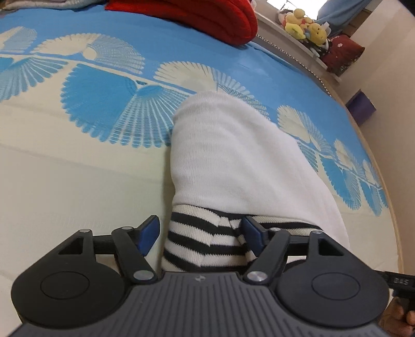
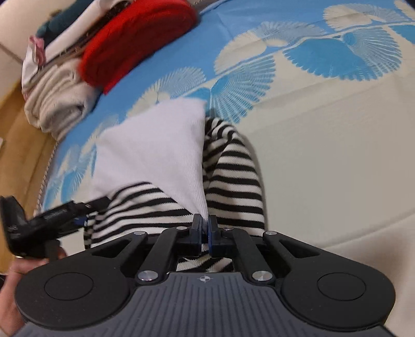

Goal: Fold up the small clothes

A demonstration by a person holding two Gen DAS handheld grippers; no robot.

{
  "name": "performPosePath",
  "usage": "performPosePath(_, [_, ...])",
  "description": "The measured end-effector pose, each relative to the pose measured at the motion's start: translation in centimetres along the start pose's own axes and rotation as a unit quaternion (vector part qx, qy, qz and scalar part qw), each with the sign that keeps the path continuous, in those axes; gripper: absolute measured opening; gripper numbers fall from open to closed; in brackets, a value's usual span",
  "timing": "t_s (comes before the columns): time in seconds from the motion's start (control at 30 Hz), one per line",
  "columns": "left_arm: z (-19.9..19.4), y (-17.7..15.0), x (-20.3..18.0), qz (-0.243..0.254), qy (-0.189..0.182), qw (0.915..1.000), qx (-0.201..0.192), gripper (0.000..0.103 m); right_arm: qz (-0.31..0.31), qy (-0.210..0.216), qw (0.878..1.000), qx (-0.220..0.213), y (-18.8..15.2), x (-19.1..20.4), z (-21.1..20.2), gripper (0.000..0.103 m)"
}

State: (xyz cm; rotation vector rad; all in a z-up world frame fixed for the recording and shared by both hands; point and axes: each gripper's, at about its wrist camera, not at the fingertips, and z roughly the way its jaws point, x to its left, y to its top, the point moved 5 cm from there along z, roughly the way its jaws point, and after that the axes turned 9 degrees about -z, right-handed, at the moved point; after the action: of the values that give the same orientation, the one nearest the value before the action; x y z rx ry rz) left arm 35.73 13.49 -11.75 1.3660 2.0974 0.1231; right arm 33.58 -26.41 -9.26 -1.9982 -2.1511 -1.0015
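A small garment, white with black-and-white striped parts (image 1: 233, 155), lies on the bed. In the left wrist view my left gripper (image 1: 199, 233) is open, its blue pads (image 1: 149, 233) on either side of a striped bunch (image 1: 202, 243) at the garment's near edge. In the right wrist view my right gripper (image 2: 205, 228) is shut on the garment's edge where the white panel (image 2: 155, 150) meets the stripes (image 2: 233, 181). The left gripper (image 2: 52, 215) shows at the left of that view, at the striped edge.
The bed cover (image 1: 77, 168) is cream with a blue fan pattern. A red folded knit (image 1: 202, 18) lies at the far side, with a stack of folded pale clothes (image 2: 57, 103) beside it. Plush toys (image 1: 306, 26) sit on a shelf beyond the bed's edge.
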Motion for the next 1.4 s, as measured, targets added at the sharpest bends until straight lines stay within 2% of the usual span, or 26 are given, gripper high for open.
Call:
performPosePath(0.1, [-3.1,-0.1,-0.4,0.028,-0.009,0.9994,-0.02,0.073,-0.038,-0.024,0.999,-0.024,0.4,1.7,0.1,0.012])
performPosePath(0.13, [-3.9,-0.5,-0.7,0.042,-0.018,0.9987,-0.025,0.073,-0.049,-0.019,0.998,-0.037,0.6,2.3,-0.4,0.014])
performPosePath(0.17, [-4.1,-1.1,-1.0,0.064,-0.023,0.9975,-0.021,0.073,-0.057,-0.011,0.997,-0.043,0.7,2.7,-0.5,0.028])
performPosePath(0.2, [-3.6,-1.8,-1.0,0.087,-0.01,0.9961,-0.004,0.073,-0.064,-0.009,0.997,-0.046,0.8,3.1,-0.5,0.045])
performPosePath(0.23, [-2.2,-3.0,-0.7,0.116,0.025,0.9925,0.028,0.074,-0.071,-0.013,0.996,-0.045,0.7,3.2,-0.4,0.049])
performPosePath(0.27, [-0.9,-4.2,0.0,0.142,0.062,0.9863,0.056,0.074,-0.079,-0.021,0.996,-0.036,0.5,3.2,0.0,0.047])
performPosePath(0.3, [-0.4,-4.8,0.3,0.157,0.079,0.9823,0.064,0.075,-0.089,-0.036,0.995,-0.017,0.2,2.9,0.9,0.046])
performPosePath(0.33, [-0.7,-4.7,0.2,0.161,0.08,0.9821,0.057,0.074,-0.095,-0.059,0.994,0.015,-0.3,2.4,2.0,0.043])
performPosePath(0.37, [-1.5,-4.4,0.0,0.153,0.073,0.9844,0.047,0.073,-0.093,-0.071,0.992,0.043,-0.9,1.9,2.8,0.025])
performPosePath(0.4, [-2.2,-4.2,-0.1,0.145,0.068,0.9864,0.038,0.07,-0.082,-0.076,0.992,0.065,-1.5,1.2,3.4,0.013])
performPosePath(0.43, [-2.8,-4.2,-0.3,0.143,0.062,0.9874,0.027,0.07,-0.073,-0.079,0.991,0.074,-1.8,0.7,3.6,0.012])
performPosePath(0.5, [-3.0,-4.6,-0.5,0.159,0.061,0.9851,0.025,0.07,-0.073,-0.09,0.99,0.082,-2.0,0.2,3.5,0.004])
performPosePath(0.57, [-1.6,-5.9,0.1,0.17,0.091,0.9795,0.059,0.074,-0.081,-0.102,0.987,0.092,-2.3,-0.2,3.5,0.004])
performPosePath(0.6, [-1.5,-6.2,0.2,0.171,0.099,0.9784,0.061,0.075,-0.083,-0.112,0.985,0.101,-2.6,-0.4,3.6,0.004])
performPosePath(0.67, [-3.1,-5.6,-0.6,0.165,0.113,0.9791,0.037,0.075,-0.081,-0.13,0.982,0.112,-3.2,-0.7,3.3,0.005])
performPosePath(0.73, [-5.8,-5.4,-1.5,0.157,0.117,0.9806,-0.017,0.078,-0.077,-0.145,0.983,0.082,-2.9,-0.7,1.5,0.008])
performPosePath(0.77, [-7.5,-5.4,-2.1,0.153,0.112,0.9808,-0.047,0.079,-0.078,-0.15,0.984,0.053,-2.6,-0.4,0.2,0.018])
performPosePath(0.8, [-8.7,-5.7,-2.6,0.151,0.111,0.9801,-0.065,0.085,-0.083,-0.149,0.985,0.017,-2.1,0.1,-1.4,0.034])
performPosePath(0.83, [-10.0,-6.2,-3.1,0.153,0.112,0.9784,-0.083,0.088,-0.095,-0.145,0.985,-0.023,-1.6,0.9,-3.4,0.042])
performPosePath(0.9, [-12.2,-7.6,-4.5,0.169,0.114,0.9731,-0.108,0.088,-0.13,-0.148,0.977,-0.086,-1.5,2.4,-6.7,0.065])
performPosePath(1.0, [-14.6,-10.2,-6.5,0.182,0.109,0.9686,-0.13,0.089,-0.17,-0.156,0.962,-0.143,-3.3,4.3,-10.8,0.084])
performPosePath(1.07, [-15.8,-12.2,-7.3,0.176,0.103,0.9692,-0.138,0.089,-0.171,-0.152,0.961,-0.158,-4.8,5.2,-12.4,0.085])
performPosePath(1.13, [-16.0,-13.9,-7.4,0.164,0.101,0.9709,-0.142,0.089,-0.155,-0.136,0.962,-0.181,-6.4,6.0,-14.1,0.091])
performPosePath(1.2, [-16.3,-15.5,-7.2,0.136,0.107,0.9753,-0.137,0.089,-0.136,-0.12,0.964,-0.196,-8.2,6.4,-15.5,0.094])
performPosePath(1.3, [-16.6,-17.4,-6.8,0.106,0.107,0.9805,-0.126,0.089,-0.117,-0.116,0.968,-0.19,-10.4,7.0,-16.0,0.095])
performPosePath(1.4, [-17.0,-18.7,-6.6,0.087,0.107,0.983,-0.122,0.089,-0.125,-0.128,0.966,-0.185,-12.2,7.7,-16.0,0.096])
